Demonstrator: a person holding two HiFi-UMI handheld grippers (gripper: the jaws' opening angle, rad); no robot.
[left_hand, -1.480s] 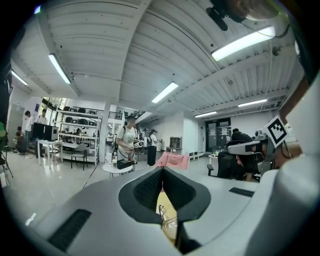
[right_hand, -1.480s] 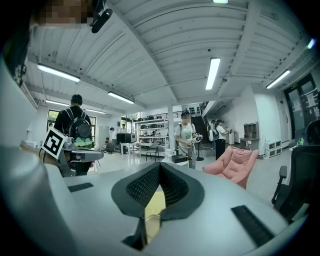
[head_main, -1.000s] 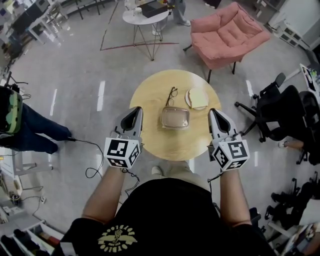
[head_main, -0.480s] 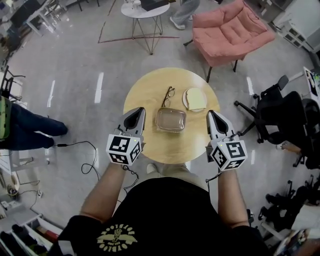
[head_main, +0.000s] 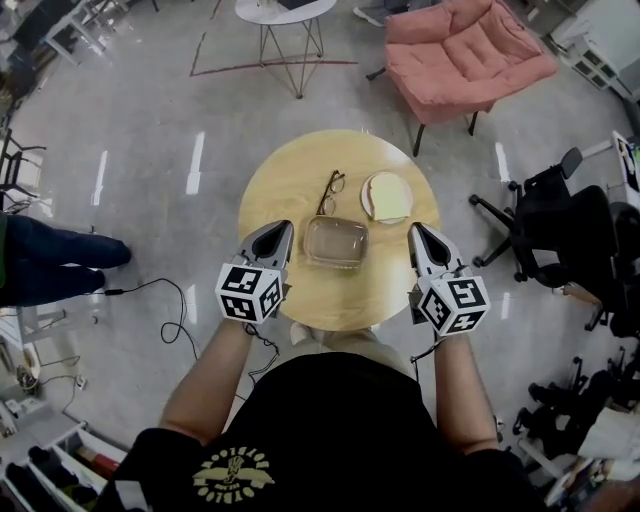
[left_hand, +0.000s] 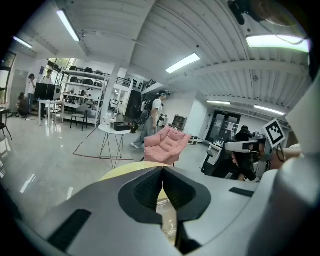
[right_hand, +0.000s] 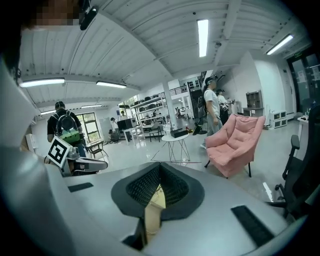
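Closed left tool (head_main: 284, 227), right tool (head_main: 413, 229) flank seemingly plastic container (head_main: 335, 243).

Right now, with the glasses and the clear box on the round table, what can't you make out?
Clear box: contents too small in the head view; left gripper mostly blocks it in the left gripper view.
Pale round thing by the glasses: plate or cloth, too small, head view.
White side table: cut by the head view's top edge.
Right gripper view: the right gripper hides all but a sliver of the round table.
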